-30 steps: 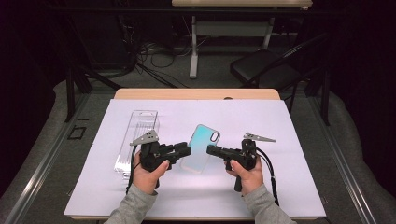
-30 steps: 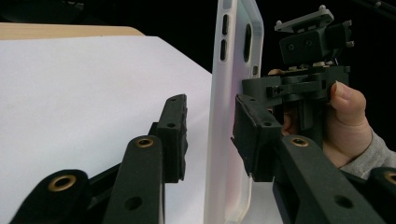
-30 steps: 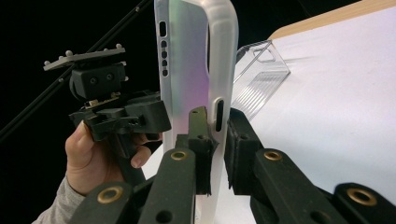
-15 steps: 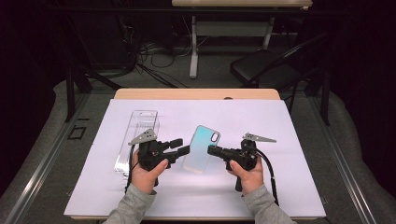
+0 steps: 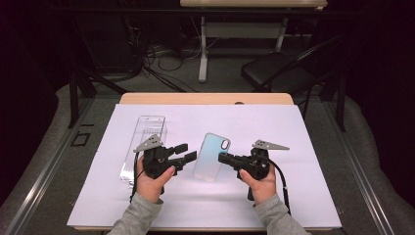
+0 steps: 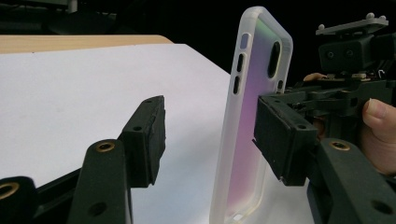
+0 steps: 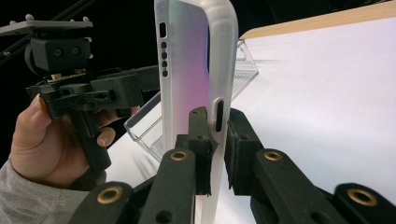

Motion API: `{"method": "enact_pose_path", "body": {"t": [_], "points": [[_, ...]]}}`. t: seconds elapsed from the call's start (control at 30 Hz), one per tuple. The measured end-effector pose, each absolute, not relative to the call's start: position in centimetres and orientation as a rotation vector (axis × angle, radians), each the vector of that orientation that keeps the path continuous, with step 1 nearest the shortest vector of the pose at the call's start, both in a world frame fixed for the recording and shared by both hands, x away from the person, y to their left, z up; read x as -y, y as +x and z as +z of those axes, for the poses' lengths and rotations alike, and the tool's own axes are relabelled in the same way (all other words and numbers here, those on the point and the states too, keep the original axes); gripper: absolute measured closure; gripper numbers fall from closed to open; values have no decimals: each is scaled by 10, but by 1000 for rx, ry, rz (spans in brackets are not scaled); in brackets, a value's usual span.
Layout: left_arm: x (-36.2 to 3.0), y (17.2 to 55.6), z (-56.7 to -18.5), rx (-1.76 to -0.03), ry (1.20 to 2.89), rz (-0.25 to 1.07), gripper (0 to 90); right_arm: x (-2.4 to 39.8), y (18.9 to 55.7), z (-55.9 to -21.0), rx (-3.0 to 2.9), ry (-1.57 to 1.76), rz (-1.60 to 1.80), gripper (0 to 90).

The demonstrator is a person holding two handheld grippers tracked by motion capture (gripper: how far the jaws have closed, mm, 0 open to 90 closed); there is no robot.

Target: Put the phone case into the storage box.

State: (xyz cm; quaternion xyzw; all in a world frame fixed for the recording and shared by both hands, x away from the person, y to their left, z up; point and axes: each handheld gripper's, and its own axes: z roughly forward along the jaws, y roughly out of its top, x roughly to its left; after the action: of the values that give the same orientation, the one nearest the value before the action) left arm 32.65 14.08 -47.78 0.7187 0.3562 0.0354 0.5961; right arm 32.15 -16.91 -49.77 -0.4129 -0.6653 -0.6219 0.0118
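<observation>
A translucent phone case [image 5: 211,156] with a shimmering blue-pink back is held on edge above the white sheet [image 5: 293,132]. My right gripper [image 5: 224,158] is shut on its right rim; in the right gripper view both pads [image 7: 198,135] pinch that rim of the case [image 7: 187,70] beside a button slot. My left gripper [image 5: 184,152] stands open at the case's left side, and its jaws have just been opening. In the left gripper view the case [image 6: 252,116] stands upright in the gap of the left gripper [image 6: 215,133], nearer the right-hand jaw, with the left-hand pad well apart from it.
A clear plastic box [image 5: 144,144] lies on the sheet to the left of my left hand and also appears as the clear plastic box [image 7: 243,70] in the right gripper view. The wooden table edge [image 5: 205,99] runs along the back. A dark chair [image 5: 279,73] and desk legs stand beyond the table.
The left gripper's jaws have spread apart and come off the case's left edge. The case stays in the right gripper, and neither hand has shifted.
</observation>
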Motion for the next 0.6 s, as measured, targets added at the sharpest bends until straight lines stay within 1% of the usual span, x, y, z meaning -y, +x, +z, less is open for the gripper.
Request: {"method": "enact_pose_path", "body": {"t": [0.2,0.6], "points": [[-141,326,-477,-838,1675,125,424,168,319,-496,2128,-1310,-1943,823],[-137,320,-473,-821,1704,211,429,163,314,-494,2273,-1341,-1944,823]]}}
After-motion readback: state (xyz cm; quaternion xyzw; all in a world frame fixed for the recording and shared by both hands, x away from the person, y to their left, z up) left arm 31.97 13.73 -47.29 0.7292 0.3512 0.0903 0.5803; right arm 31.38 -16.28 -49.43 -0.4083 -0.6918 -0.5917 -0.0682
